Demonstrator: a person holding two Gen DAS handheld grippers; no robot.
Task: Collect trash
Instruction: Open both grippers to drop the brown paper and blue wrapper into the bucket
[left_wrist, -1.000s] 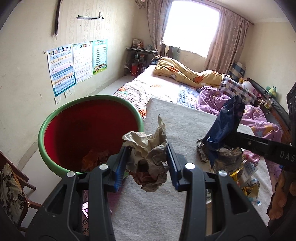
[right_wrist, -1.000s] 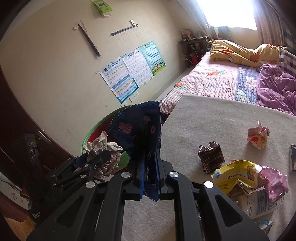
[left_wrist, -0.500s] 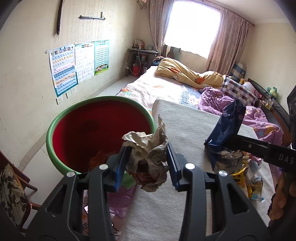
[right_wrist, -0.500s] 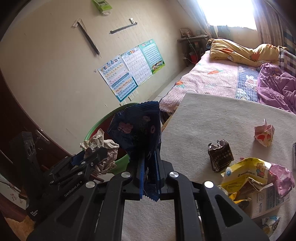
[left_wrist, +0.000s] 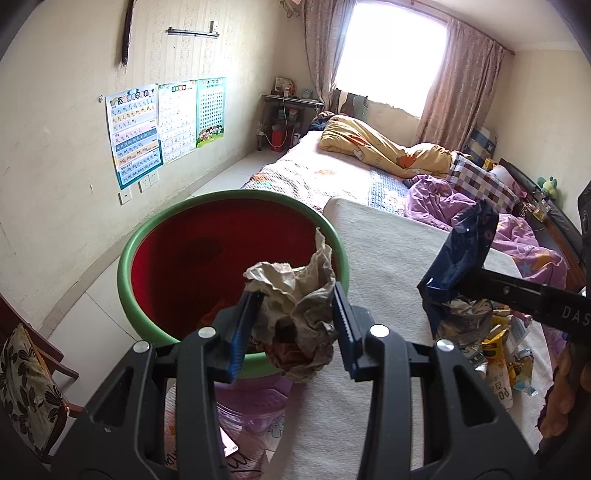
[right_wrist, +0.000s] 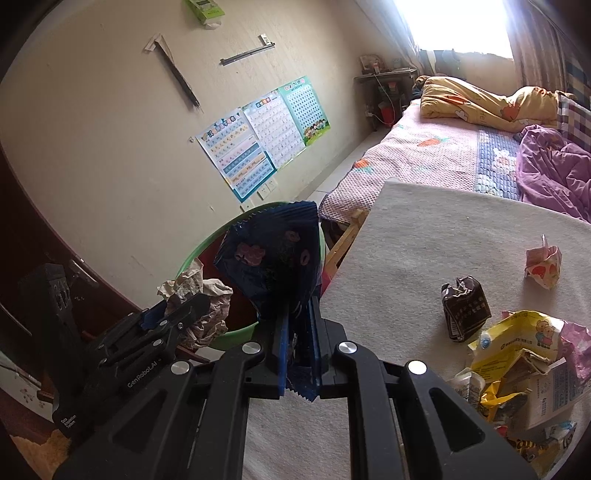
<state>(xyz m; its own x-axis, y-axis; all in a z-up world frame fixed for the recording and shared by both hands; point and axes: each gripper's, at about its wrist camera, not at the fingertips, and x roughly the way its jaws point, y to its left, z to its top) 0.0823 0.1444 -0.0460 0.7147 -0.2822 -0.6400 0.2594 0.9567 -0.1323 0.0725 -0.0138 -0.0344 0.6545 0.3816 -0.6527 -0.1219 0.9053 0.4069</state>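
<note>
A: Where does the light come from?

B: Daylight pours through the curtained far window (left_wrist: 389, 55), which is blown out to plain white in both views, with glare spreading over its frame.

A: And nearer?

B: Dimmer. The black plastic left gripper (left_wrist: 291, 325) and black plastic right gripper (right_wrist: 299, 343) read as dark shapes against the pale cream wall (left_wrist: 55, 147).

A: Sharpness?

B: Crisp in the middle; the fisheye bends the edges, and the corners are black.
</note>
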